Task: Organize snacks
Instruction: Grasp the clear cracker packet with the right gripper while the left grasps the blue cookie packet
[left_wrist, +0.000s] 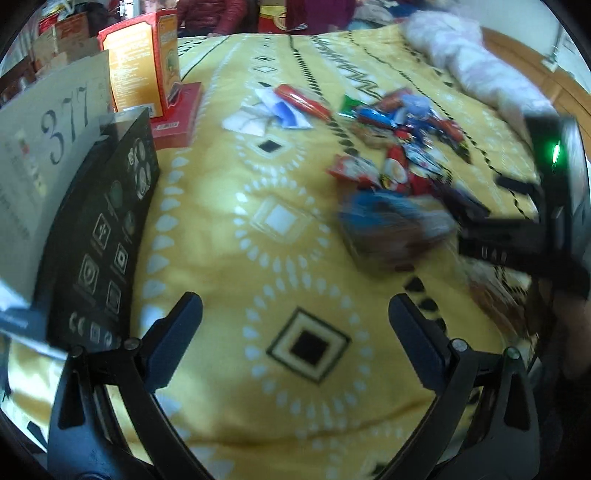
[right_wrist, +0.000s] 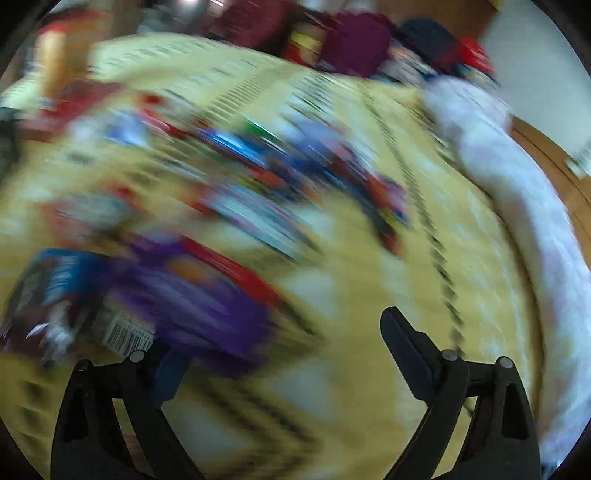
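Snacks sit piled on the bed, just past the right gripper, jaws wide, view badly smeared; left gripper wide, empty. That fast swing could scatter wrappers.

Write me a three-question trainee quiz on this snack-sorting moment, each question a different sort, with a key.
1. True or false: the left gripper is open with nothing between its fingers.
2. Multiple choice: what does the snack pile lie on? A) a bare wooden table B) a yellow patterned blanket C) a metal tray
3. Fill in: the number printed on the white box at the left of the left wrist view is ___.

Key: 1 true; 2 B; 3 377.

Note for the trainee: the right wrist view is heavily blurred; it shows the right gripper open beside a purple packet, but contact cannot be judged.
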